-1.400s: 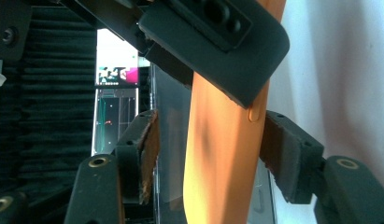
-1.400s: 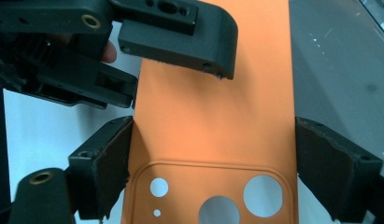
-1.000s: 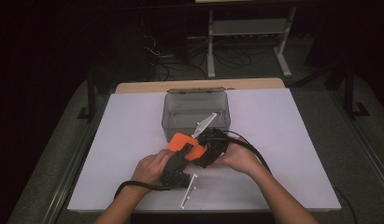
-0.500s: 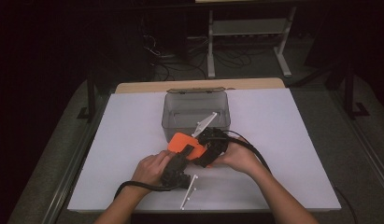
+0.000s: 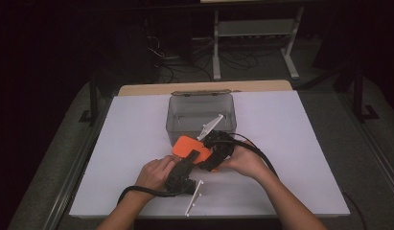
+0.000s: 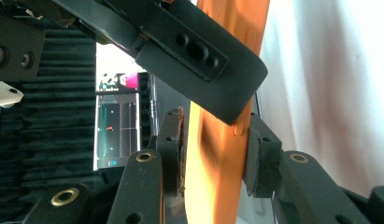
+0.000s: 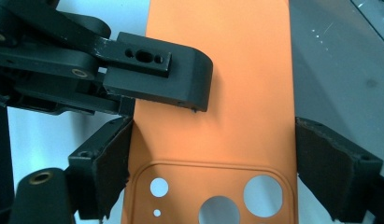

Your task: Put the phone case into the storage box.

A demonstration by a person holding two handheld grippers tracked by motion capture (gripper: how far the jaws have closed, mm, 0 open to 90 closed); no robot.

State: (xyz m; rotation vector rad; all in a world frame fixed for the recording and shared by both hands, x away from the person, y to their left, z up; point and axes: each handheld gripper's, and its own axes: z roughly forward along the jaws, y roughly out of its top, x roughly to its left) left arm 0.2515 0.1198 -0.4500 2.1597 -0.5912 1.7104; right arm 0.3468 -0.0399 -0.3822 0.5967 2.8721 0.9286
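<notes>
An orange phone case [image 5: 189, 145] with camera cut-outs [image 7: 262, 189] is held above the white table between both grippers. In the left gripper view the case [image 6: 217, 140] stands edge-on, and my left gripper [image 6: 213, 156] has a pad pressed on each face. Its jaws have just been closing with the case between them. My right gripper [image 7: 213, 158] spans the case's width, with its pads [image 7: 110, 163] against the two long edges. In the high view the left gripper [image 5: 189, 162] comes from the lower left and the right gripper [image 5: 206, 158] from the right.
A grey see-through box [image 5: 200, 96] stands on the white table top [image 5: 290, 134] just beyond the hands. A dark floor, cables and a metal stand [image 5: 254, 28] lie past the table's far edge. Black cables trail from both grippers.
</notes>
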